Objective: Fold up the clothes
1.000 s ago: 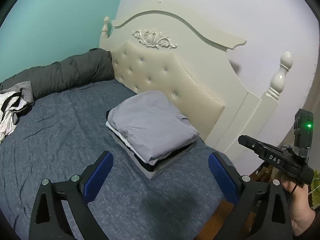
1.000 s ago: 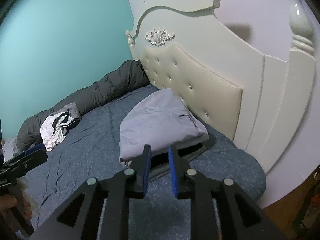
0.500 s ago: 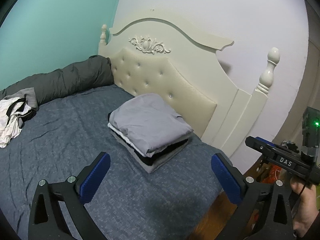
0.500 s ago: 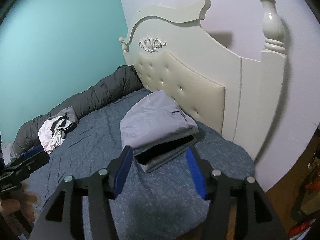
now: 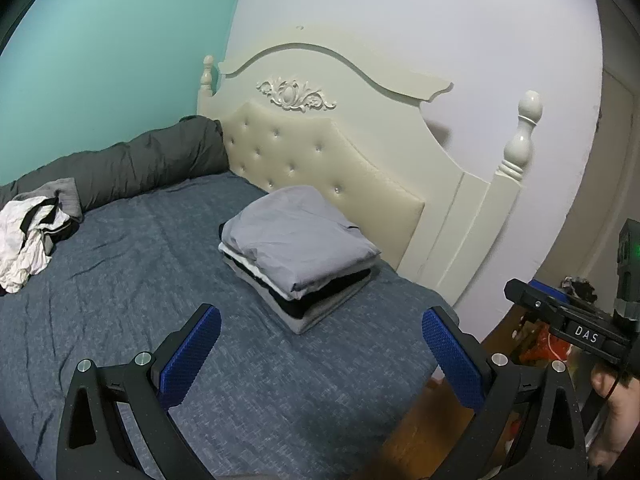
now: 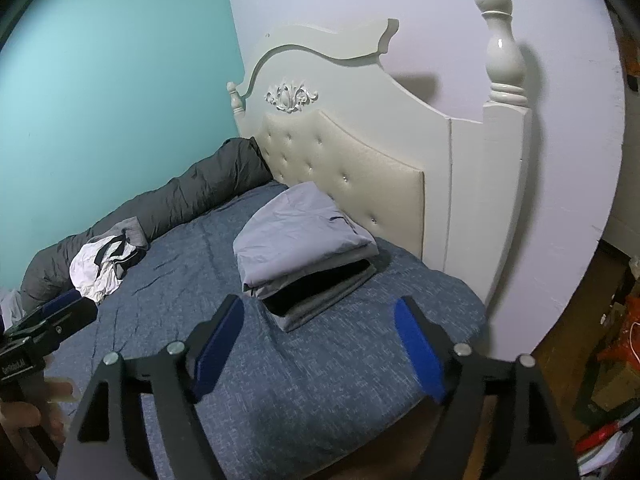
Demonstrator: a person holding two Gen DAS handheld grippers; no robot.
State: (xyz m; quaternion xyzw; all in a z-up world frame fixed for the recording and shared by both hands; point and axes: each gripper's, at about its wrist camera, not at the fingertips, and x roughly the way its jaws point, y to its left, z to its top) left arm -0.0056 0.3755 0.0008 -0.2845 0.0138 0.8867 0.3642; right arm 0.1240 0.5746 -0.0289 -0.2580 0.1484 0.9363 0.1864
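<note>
A stack of folded clothes (image 5: 300, 248) (image 6: 308, 248), a lavender-grey piece on top of white, black and grey ones, rests on the blue bed beside the headboard. A crumpled white and black garment (image 5: 28, 236) (image 6: 102, 268) lies loose at the bed's far left. My left gripper (image 5: 320, 320) hovers short of the stack, open, with nothing between its blue pads. My right gripper (image 6: 320, 312) also hangs short of the stack; its jaws are opening and hold nothing. Each gripper shows at the edge of the other's view, in a hand.
A cream tufted headboard (image 5: 340, 152) with a turned post (image 5: 520, 136) backs the bed. A dark grey rolled duvet (image 5: 132, 164) lines the teal wall. The bed's corner edge (image 6: 460, 300) drops to a wooden floor with clutter (image 6: 616, 360) at the right.
Both grippers drew back from the folded stack, which now looks smaller. The right gripper's jaws went from nearly shut to wide apart. The stack stayed put.
</note>
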